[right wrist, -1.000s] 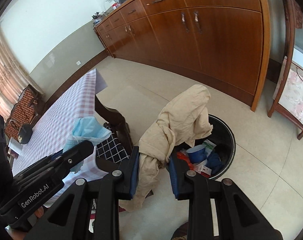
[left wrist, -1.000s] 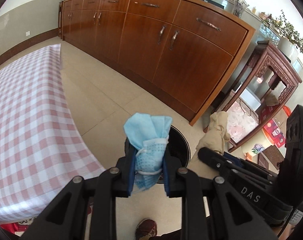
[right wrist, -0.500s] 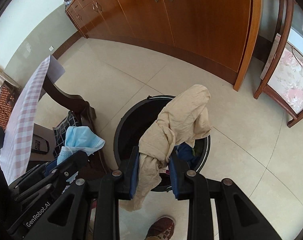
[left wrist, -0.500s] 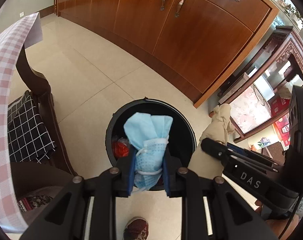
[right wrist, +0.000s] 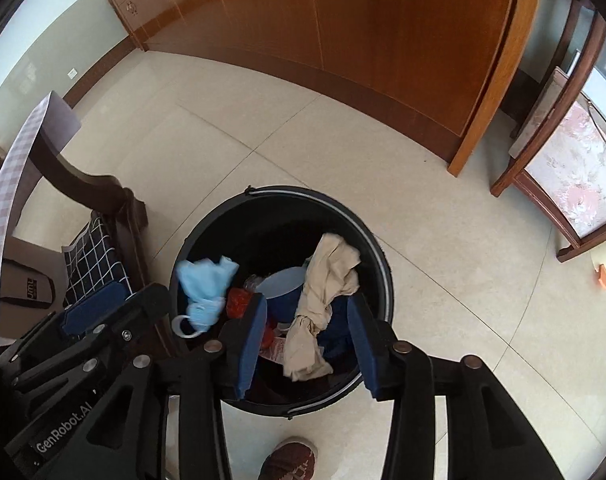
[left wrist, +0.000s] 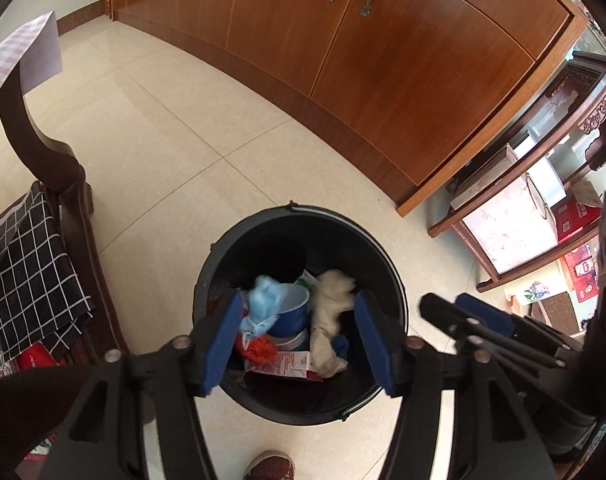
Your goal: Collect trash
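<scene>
Setting: a tiled floor in front of a long wooden cabinet, with a round black bin standing near a person's shoe.
Left tool: the left tool hangs over the bin's mouth, tilted steeply down; its blue pads are spreading apart and nothing touches them.
Blue mask: the crumpled blue face mask sits loose between the left tool's pads and just below them, over the left part of the bin, so it can only land inside.
Right tool: the right tool hangs beside the left one over the same opening; its pads are also parting, and they stand clear of the cloth.
Beige cloth: the knotted beige rag lies free between those pads, inside the rim towards the right, apparently let go.
Bin contents: a blue paper cup, red wrappers and a printed carton already lie at the bottom.
Why here: both tools sit square over the opening, seemingly so the two pieces drop straight in and miss the floor.
Surroundings: a chair with a black checked cushion stands left of the bin, under a desk with a pink checked cloth; a carved side stand is far right.
Progress: judging by this, both pieces are as good as binned.
</scene>
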Demonstrator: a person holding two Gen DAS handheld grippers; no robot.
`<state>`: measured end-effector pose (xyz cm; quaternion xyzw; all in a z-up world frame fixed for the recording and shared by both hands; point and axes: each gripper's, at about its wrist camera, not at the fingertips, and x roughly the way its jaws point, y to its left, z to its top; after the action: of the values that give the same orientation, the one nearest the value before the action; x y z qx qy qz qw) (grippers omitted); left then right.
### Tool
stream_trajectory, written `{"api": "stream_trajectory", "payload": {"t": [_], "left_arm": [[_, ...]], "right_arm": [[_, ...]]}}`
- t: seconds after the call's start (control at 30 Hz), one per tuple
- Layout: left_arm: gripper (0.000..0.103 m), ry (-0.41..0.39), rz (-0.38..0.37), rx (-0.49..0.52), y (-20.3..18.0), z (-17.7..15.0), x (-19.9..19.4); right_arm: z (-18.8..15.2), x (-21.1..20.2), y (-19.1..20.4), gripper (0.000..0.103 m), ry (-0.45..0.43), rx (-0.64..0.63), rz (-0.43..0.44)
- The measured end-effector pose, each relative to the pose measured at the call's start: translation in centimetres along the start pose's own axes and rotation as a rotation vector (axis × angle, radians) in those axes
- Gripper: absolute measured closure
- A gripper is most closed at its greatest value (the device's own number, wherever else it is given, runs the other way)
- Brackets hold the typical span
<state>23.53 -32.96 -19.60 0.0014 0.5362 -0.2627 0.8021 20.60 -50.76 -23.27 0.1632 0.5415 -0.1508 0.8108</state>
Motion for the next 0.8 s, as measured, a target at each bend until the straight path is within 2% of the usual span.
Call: {"api": "stream_trajectory", "payload": {"t": [0.13,0.3,0.5,0.63,0.8], "left_arm": [[0.043,-0.04,-0.007,0.011,0.0,-0.1,-2.4],[0.043,-0.114,0.023,0.038,-0.1,-0.7,-7.1],[0.043,-0.229,0.079,0.007,1.2,-2.6,-14.0],[0.043,-0.298,0.117,-0.033,2.6,-4.6,-18.8],[0.029,-0.406,0.193,-0.04,4.6,-7.9,-24.7]], "right_arm": [[-0.1,-2.5,-1.1,0.058,-0.063,0.076,0.011],[-0.8,-6.1,-0.5,0.058,-0.117,0.066,0.061],[-2.8,-10.5,2.4,0.044,-0.16,0.003,0.156],[-4.7,-13.1,4.6,0.041,-0.163,-0.024,0.242],[-7.8,-17.2,8.1,0.037,-0.206,-0.089,0.313]]}}
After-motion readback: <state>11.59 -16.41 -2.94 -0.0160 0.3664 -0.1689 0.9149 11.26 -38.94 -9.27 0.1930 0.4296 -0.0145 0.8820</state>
